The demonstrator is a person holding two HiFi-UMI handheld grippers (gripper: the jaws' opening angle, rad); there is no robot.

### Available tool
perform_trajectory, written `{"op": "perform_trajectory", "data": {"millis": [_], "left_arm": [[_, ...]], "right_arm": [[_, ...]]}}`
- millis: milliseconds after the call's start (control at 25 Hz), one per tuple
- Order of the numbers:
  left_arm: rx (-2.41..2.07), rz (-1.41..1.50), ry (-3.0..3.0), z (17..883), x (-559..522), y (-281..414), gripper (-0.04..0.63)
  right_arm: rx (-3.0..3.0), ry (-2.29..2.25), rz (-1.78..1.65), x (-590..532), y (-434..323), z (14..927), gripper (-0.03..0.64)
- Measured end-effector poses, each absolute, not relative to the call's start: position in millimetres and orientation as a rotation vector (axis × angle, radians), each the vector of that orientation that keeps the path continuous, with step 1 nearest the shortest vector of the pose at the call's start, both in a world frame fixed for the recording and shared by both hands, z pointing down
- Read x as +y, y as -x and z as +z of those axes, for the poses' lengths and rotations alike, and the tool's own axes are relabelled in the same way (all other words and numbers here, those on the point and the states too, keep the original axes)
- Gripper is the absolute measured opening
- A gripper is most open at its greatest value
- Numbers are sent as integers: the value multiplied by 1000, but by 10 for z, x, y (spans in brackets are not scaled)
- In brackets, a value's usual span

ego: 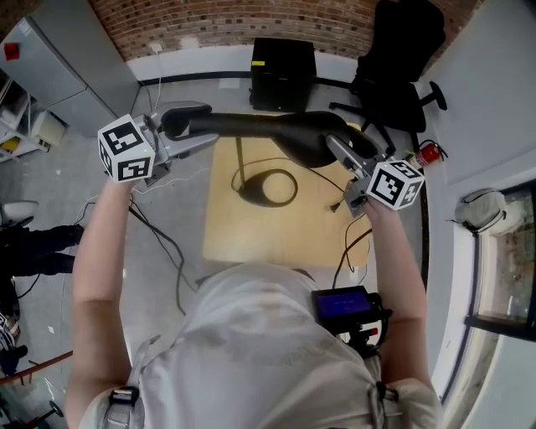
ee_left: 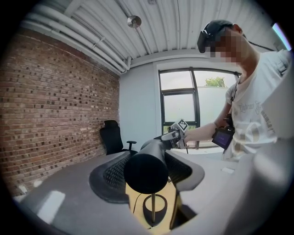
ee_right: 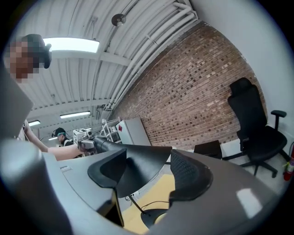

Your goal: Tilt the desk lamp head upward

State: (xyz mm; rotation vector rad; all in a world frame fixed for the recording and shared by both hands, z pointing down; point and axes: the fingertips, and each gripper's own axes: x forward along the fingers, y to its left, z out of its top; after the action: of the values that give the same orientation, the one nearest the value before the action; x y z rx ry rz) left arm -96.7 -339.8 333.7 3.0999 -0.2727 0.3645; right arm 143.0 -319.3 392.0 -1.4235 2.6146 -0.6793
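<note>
Standing over a small wooden surface [ego: 251, 239], the person holds the lamp [ego: 289, 132] with both grippers. The long black head [ego: 243, 124] lies almost level across the upper middle of the head view, high above the surface. The left gripper [ego: 199, 126], at the upper left, pinches the narrow round end of the head. In the left gripper view this end fills the gap, and both pads press on it. The right gripper [ego: 347, 155], at the upper right, is closed on the wide shade end, so its jaws stand far apart. In the right gripper view the black cone sits between the two pads. Under the head a thin stem [ego: 239, 157] goes down to the ring base [ego: 293, 191], which rests on the far half of the surface. Behind the surface, on the floor, stand a black box [ego: 283, 71] and a black chair [ego: 402, 75], in front of a brick wall [ego: 251, 17]. A red extinguisher [ego: 428, 153] is at the right. A small device [ego: 343, 303] with a blue screen hangs at the person's waist.
</note>
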Motion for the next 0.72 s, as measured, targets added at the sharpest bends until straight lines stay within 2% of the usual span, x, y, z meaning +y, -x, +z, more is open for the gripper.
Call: {"op": "perform_trajectory", "data": {"millis": [560,720], "left_arm": [[-349,345,-3014,3468,-3463,1024,230],[-323,413,-3044,3506,-3446,973,225]], "right_arm": [[2726,1473,-499,-3509,-1374,3432,306],[2663,1461,-482,-3580,-1424,3266,266]]}}
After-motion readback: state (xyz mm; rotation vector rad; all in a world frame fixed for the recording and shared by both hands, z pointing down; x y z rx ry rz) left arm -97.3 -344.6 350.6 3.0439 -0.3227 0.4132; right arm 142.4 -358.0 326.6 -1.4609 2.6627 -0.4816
